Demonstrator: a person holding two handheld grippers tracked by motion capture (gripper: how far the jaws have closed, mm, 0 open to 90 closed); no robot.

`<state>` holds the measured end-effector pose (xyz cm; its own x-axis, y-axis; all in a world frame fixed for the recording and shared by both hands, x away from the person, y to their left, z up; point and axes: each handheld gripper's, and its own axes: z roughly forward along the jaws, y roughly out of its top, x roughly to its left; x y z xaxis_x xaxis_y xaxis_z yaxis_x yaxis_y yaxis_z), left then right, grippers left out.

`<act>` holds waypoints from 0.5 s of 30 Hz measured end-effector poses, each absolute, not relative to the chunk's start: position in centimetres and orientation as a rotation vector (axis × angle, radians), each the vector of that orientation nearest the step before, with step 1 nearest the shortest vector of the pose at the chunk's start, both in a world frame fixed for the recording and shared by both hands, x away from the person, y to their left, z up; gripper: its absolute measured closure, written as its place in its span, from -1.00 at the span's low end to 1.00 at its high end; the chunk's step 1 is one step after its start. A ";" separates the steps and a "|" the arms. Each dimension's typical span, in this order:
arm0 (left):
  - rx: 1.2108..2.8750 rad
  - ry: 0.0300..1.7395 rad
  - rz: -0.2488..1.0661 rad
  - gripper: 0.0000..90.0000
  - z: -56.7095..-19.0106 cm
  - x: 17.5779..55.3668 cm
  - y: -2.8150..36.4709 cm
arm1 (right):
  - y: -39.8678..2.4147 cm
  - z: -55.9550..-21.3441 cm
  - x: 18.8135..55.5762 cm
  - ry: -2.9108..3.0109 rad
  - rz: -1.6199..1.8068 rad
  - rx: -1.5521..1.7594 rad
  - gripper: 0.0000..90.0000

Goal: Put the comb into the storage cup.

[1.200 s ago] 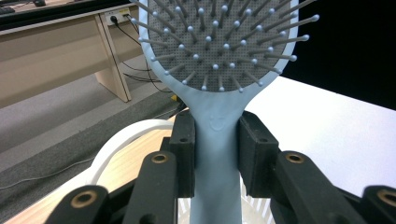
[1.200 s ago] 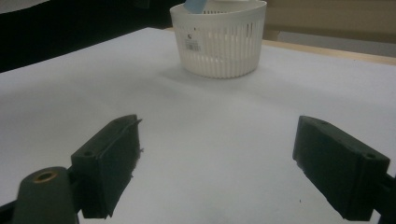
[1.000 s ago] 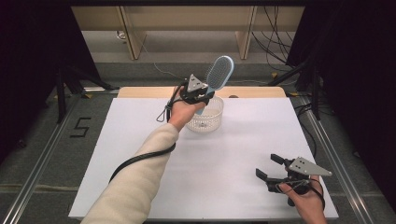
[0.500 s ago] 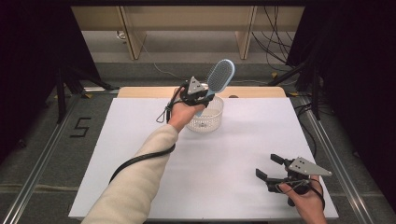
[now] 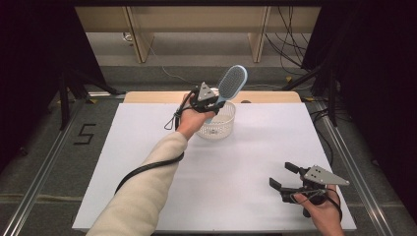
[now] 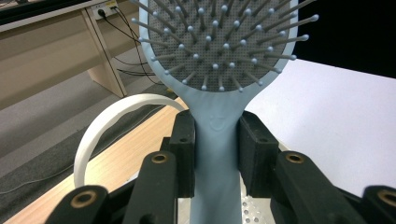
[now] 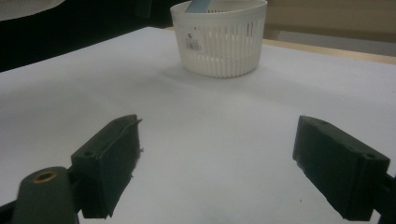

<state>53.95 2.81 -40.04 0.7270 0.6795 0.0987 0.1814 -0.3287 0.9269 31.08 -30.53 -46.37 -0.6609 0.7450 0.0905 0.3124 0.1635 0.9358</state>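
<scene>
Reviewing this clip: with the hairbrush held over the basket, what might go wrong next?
1. The left gripper clamps the hairbrush only on its narrow handle, head high above; it may pivot or slip.
2. The basket looks light and nothing steadies it; the right gripper hangs open far away, so it might tip.

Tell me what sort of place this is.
Probably a lab or recording workspace: a white-covered table ringed by black curtains, cables trailing across the floor, and a person working hand-held claws, the left claw clamping a blue hairbrush.
</scene>
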 end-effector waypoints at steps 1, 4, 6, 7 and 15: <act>1.874 0.666 0.589 0.54 -40.1 54.0 2.8 | -30.5 -46.4 31.1 2.053 1.503 1.003 -0.65; 1.876 0.663 0.589 0.54 -40.1 54.0 2.8 | -30.5 -46.4 31.1 2.054 1.504 1.005 -0.65; 1.878 0.663 0.588 0.54 -40.2 54.0 2.8 | -30.5 -46.4 31.1 2.055 1.502 1.001 -0.65; 1.882 0.661 0.588 0.54 -40.2 54.0 2.9 | -30.5 -46.4 31.1 2.056 1.503 1.003 -0.65; 1.883 0.663 0.583 0.54 -40.5 54.1 3.0 | -30.5 -46.4 31.1 2.056 1.502 1.000 -0.65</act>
<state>54.13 2.99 -40.55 0.7320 0.6740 0.0993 0.1845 -0.3365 0.9234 31.09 -30.54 -46.39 -0.6622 0.7441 0.0882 0.3101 0.1649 0.9363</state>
